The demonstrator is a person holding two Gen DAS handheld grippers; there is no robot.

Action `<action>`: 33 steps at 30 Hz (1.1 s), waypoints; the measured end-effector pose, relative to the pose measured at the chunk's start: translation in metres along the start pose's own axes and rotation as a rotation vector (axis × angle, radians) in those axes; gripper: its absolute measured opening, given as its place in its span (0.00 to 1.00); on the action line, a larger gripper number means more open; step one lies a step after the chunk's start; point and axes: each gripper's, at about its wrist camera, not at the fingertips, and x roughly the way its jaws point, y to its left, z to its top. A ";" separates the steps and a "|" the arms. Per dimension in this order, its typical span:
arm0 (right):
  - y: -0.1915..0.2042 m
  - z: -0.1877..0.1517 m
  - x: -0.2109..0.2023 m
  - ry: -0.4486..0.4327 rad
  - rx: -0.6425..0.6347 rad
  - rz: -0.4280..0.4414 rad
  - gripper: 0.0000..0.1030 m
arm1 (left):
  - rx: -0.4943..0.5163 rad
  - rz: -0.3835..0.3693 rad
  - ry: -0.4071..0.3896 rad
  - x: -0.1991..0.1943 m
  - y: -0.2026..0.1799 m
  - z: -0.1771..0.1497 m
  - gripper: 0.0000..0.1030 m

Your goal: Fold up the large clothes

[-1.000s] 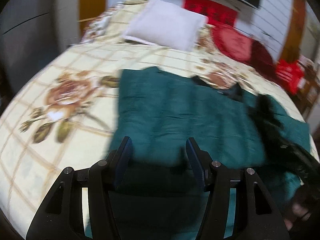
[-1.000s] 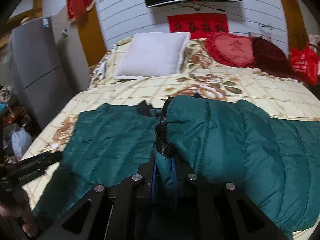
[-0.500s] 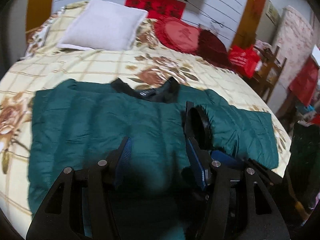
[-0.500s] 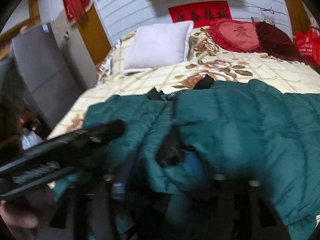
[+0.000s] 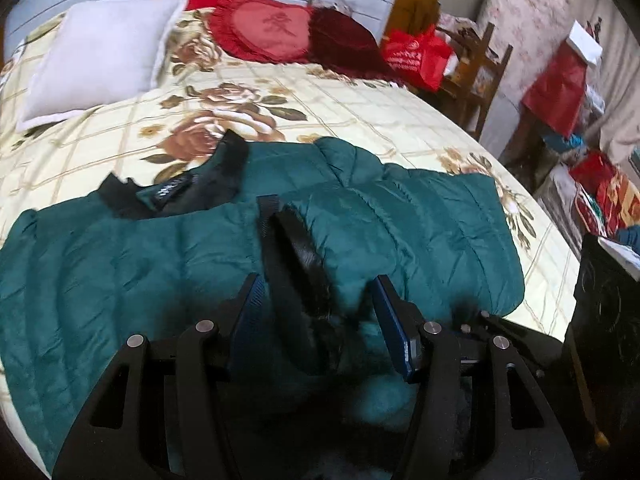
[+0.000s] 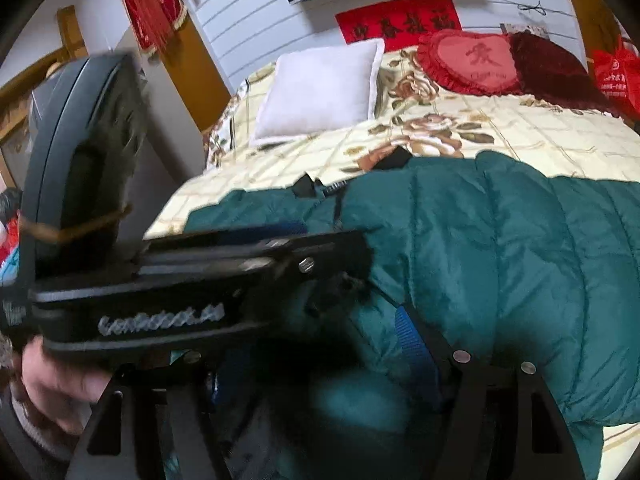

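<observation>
A dark green down jacket point(image 5: 120, 272) lies spread on the flowered bedspread point(image 5: 360, 120), its black collar point(image 5: 176, 192) toward the pillows. The right half is folded over the middle point(image 6: 500, 248). A black fur-trimmed edge point(image 5: 304, 256) runs down the front. My left gripper point(image 5: 318, 312) is open over that edge, with the trim lying loose between its blue pads point(image 5: 390, 320). My right gripper point(image 6: 320, 364) is open low over the same fold, with puffy fabric between its fingers and no pad pressing. In the right wrist view the left gripper's body point(image 6: 200, 276) crosses in front, hiding the right gripper's left finger.
A white pillow point(image 5: 100, 56), a red heart cushion point(image 5: 268, 28) and a dark red cushion point(image 5: 344, 44) lie at the bed's head. A red bag point(image 5: 416, 56), a wooden chair point(image 5: 476, 68) and a black box point(image 5: 604, 312) stand right of the bed. A person's hand point(image 6: 52, 384) holds the left gripper.
My right gripper let go of the jacket's front edge and its jaws opened. My left gripper swung right across the jacket, stopping over the fur-trimmed edge beside the right gripper.
</observation>
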 end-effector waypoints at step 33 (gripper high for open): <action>-0.009 0.009 -0.037 -0.070 -0.018 -0.270 0.67 | -0.139 0.220 -0.115 -0.088 0.093 -0.009 0.06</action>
